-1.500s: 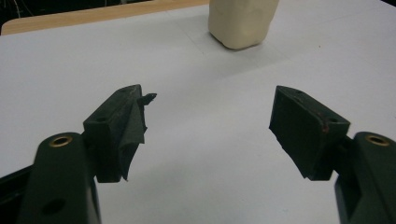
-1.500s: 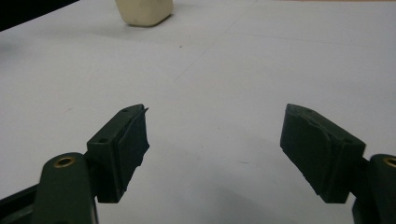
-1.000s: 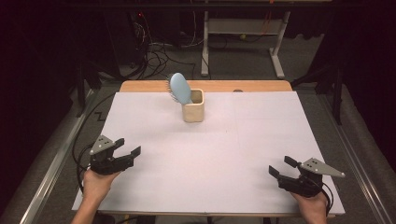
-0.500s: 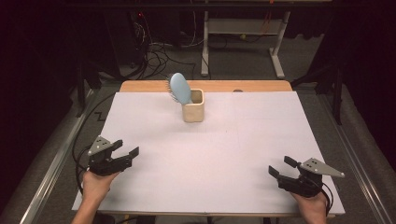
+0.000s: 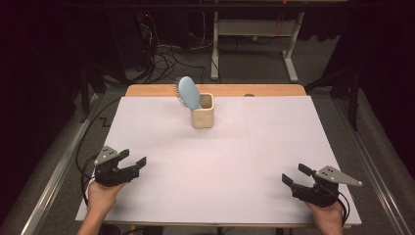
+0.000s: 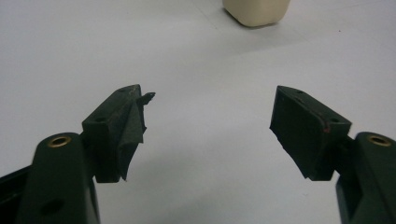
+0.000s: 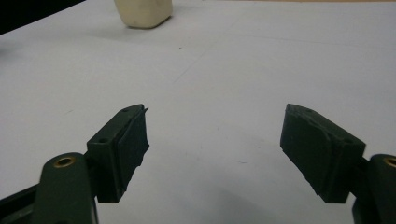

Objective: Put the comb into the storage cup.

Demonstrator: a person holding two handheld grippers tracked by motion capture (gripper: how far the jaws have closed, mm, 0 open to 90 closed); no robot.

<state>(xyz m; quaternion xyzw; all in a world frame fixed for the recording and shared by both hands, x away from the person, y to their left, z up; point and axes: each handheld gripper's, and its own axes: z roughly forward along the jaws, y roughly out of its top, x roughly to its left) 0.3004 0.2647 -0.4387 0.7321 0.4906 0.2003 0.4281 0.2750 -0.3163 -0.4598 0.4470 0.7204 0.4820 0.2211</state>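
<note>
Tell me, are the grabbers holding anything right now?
No, nothing is held. The left gripper and the right gripper both have their jaws open over the white table, far from the blue hairbrush standing in the cup.

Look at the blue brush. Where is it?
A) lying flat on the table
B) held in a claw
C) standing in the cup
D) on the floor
C: the brush stands tilted with its handle down in the cup, head sticking out at the top, far from both claws.
</note>
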